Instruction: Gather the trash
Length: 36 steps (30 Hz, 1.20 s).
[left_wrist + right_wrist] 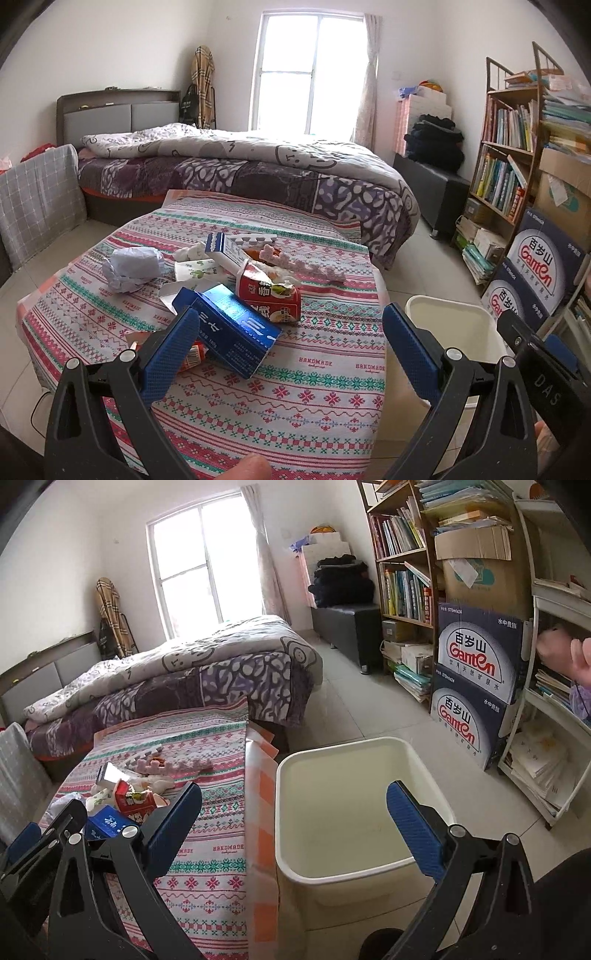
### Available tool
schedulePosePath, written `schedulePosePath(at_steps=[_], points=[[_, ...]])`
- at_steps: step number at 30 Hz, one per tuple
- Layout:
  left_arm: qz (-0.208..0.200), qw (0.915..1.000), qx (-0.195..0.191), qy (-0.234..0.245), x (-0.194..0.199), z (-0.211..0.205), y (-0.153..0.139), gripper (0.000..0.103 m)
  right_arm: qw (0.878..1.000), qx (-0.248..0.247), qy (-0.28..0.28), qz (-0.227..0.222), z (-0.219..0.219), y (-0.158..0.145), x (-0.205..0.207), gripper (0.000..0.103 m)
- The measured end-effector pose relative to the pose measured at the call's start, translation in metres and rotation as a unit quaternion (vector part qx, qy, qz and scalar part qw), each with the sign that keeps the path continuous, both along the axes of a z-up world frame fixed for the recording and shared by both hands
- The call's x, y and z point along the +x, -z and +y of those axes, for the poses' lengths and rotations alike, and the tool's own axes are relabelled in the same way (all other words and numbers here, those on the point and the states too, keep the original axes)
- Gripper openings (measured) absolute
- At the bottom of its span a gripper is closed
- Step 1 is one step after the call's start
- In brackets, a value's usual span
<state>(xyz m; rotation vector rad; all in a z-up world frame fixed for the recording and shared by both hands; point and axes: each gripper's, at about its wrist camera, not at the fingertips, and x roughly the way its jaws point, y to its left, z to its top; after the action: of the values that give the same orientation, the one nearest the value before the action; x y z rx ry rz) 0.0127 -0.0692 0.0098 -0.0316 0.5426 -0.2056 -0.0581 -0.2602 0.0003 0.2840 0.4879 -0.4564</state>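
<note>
1. The left claw hung spread over the tabletop, just beside the blue carton, apparently lining up to grab it.
2. The right claw gaped, holding nothing, above the empty bin, which stood just beside the tabletop for easy drops.

Bed, bright window, bookshelf

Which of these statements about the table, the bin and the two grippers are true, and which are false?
1. The bin holds several cartons. False: it looks empty.
2. The left gripper is open. True.
3. The blue box lies on the table, near the left gripper. True.
4. The right gripper grips the red carton. False: it is open and holds nothing.
5. The bin stands on the table. False: it stands on the floor beside it.
</note>
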Motion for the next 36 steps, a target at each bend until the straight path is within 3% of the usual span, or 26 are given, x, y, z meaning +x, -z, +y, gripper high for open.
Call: schedulePosePath(at_steps=[36], points=[[0.005, 1.0000, 0.001, -0.002, 0.0009, 0.0034, 0.0038, 0.096, 1.000, -0.002, 0.001, 0.002, 0.0050, 0.0013, 0.0012, 0.096]])
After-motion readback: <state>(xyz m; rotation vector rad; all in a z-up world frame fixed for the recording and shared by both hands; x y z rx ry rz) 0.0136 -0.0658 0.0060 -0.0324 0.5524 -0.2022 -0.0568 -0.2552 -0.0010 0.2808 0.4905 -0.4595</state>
